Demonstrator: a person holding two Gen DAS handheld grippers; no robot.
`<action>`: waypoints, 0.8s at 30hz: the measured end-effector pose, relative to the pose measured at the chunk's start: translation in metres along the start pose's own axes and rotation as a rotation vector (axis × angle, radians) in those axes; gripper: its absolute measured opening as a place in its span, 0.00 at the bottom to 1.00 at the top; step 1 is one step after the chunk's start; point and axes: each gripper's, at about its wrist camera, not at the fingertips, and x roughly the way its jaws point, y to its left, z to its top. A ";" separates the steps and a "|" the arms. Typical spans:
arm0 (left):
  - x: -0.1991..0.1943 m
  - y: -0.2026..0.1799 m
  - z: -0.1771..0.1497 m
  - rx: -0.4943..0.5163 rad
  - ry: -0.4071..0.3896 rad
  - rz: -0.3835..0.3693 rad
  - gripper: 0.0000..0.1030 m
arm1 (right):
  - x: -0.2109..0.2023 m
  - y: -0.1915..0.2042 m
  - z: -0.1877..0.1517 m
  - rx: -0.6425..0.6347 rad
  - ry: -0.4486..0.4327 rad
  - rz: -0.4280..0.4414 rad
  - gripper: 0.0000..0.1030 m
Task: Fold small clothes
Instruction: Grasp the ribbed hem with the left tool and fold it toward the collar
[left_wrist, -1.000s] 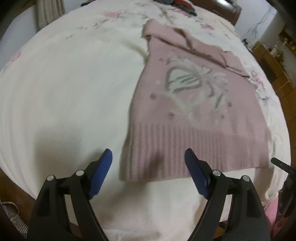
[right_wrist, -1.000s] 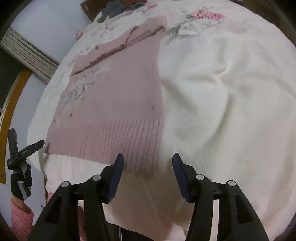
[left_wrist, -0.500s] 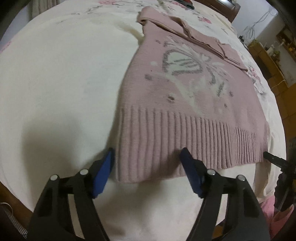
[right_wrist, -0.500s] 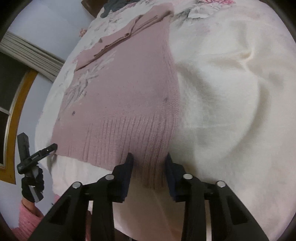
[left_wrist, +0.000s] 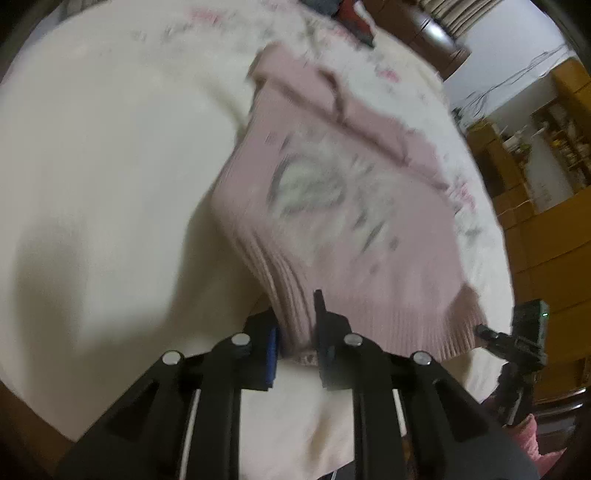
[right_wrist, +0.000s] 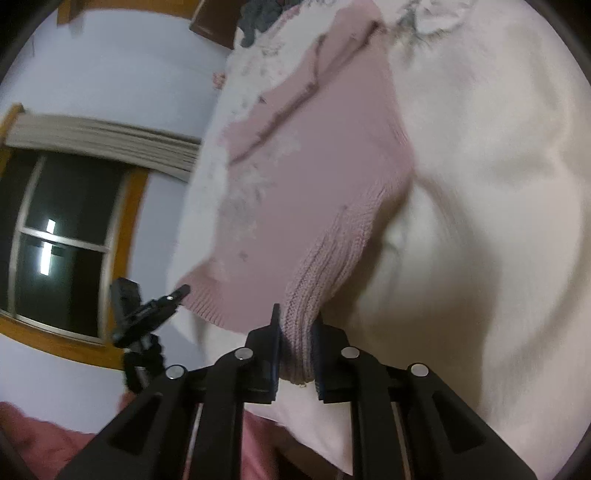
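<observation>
On the bed: a pink knitted sweater (left_wrist: 354, 229) lies front-up on a cream blanket (left_wrist: 103, 192), collar end far from both cameras, ribbed hem nearest them.
Sweater front: grey and white knitted motif in the middle; blurred in the left wrist view, detail cannot be read.
Left gripper (left_wrist: 295, 343): jaws closed on one corner of the ribbed hem; the knit bunches into folds between the blue pads and rises off the blanket there.
Right gripper (right_wrist: 295, 343): jaws closed on the opposite hem corner; the ribbing runs up from the jaws in a raised ridge.
Hem between the grips: hangs in a shallow sag, lifted clear of the blanket near each corner.
Upper sweater: shoulders and collar lie on the bed.
Blanket: plain cream near the grippers, floral print toward the far end.
Cross-view: each camera catches the other gripper at the frame edge, beside the hem corner it holds.
Surroundings: a window (right_wrist: 70, 236) with a wooden frame in the right wrist view; wooden furniture (left_wrist: 546, 206) beyond the bed in the left wrist view.
</observation>
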 end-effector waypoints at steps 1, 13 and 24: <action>-0.002 -0.003 0.011 -0.007 -0.018 -0.007 0.07 | -0.004 0.001 0.009 0.015 -0.010 0.039 0.13; 0.090 0.005 0.145 -0.066 -0.044 0.093 0.06 | 0.023 -0.017 0.153 0.138 -0.038 0.028 0.13; 0.106 0.023 0.187 -0.149 0.041 0.131 0.42 | 0.029 -0.032 0.207 0.235 0.028 -0.167 0.26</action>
